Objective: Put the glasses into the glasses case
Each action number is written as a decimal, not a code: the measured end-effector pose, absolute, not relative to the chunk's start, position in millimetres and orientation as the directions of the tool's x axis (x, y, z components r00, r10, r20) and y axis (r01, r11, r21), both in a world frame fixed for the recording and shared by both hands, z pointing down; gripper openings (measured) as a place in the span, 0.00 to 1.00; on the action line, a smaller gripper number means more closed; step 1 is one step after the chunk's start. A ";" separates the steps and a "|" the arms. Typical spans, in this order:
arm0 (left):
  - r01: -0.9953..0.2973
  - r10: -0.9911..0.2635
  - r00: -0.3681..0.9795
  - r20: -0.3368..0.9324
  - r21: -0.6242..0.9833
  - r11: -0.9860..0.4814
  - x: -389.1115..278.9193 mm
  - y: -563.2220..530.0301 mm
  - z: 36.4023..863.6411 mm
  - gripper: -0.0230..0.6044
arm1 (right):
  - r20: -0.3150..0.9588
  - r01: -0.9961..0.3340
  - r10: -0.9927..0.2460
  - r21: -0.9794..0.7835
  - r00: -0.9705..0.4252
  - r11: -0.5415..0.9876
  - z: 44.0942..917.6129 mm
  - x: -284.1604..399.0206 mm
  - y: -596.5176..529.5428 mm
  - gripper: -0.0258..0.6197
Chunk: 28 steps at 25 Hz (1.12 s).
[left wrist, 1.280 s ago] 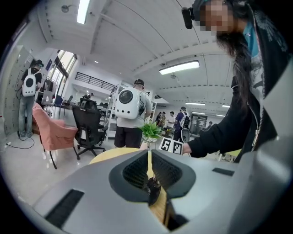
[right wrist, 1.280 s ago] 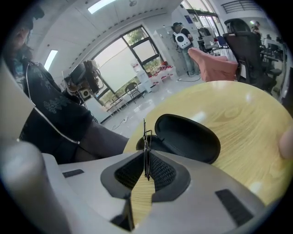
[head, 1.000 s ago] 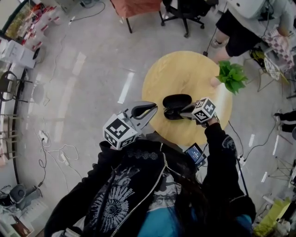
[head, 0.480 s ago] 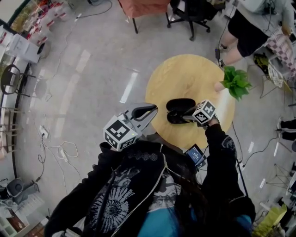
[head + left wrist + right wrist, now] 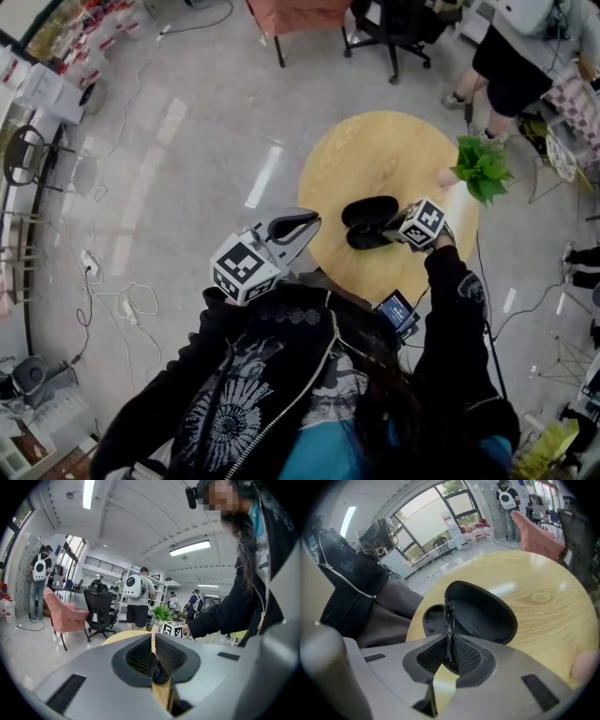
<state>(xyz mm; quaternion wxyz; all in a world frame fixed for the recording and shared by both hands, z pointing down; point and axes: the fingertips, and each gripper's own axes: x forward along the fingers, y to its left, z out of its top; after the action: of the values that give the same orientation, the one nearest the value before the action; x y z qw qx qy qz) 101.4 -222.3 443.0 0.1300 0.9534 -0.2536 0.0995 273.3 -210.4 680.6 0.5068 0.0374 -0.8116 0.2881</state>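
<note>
**Glasses hanging over the open case**

The right hand-held gripper (image 5: 449,641) is clamping the thin glasses (image 5: 449,616) just above the open black glasses case (image 5: 483,613), which is lying mid-frame on the round surface (image 5: 539,597). The left hand-held gripper (image 5: 152,648) is hovering with its jaws together, holding nothing.

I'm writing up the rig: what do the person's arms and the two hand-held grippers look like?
The left hand-held gripper and right hand-held gripper are light grey, with dark ribbed pads and a cube of black-and-white square markers each. Both arms wear black sleeves of a zipped jacket with pale print.
</note>
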 end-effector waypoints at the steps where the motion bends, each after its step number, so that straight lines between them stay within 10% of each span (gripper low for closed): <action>1: -0.511 -0.459 0.851 0.256 0.197 -0.837 101.5 -222.8 443.2 0.08 | 0.854 -0.346 0.241 -0.423 -0.461 0.837 682.5 275.8 -209.0 0.13; 28: -0.464 -0.412 0.876 0.250 0.206 -0.861 98.2 -236.0 442.3 0.08 | 0.796 -0.632 -0.179 -0.298 -0.578 0.716 633.3 277.7 -246.4 0.33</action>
<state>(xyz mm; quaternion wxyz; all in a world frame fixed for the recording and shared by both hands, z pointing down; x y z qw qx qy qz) 98.2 -236.0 442.3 0.1310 0.9596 -0.2284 0.0989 277.7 -246.4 633.3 0.3910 0.2415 -0.8396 0.2897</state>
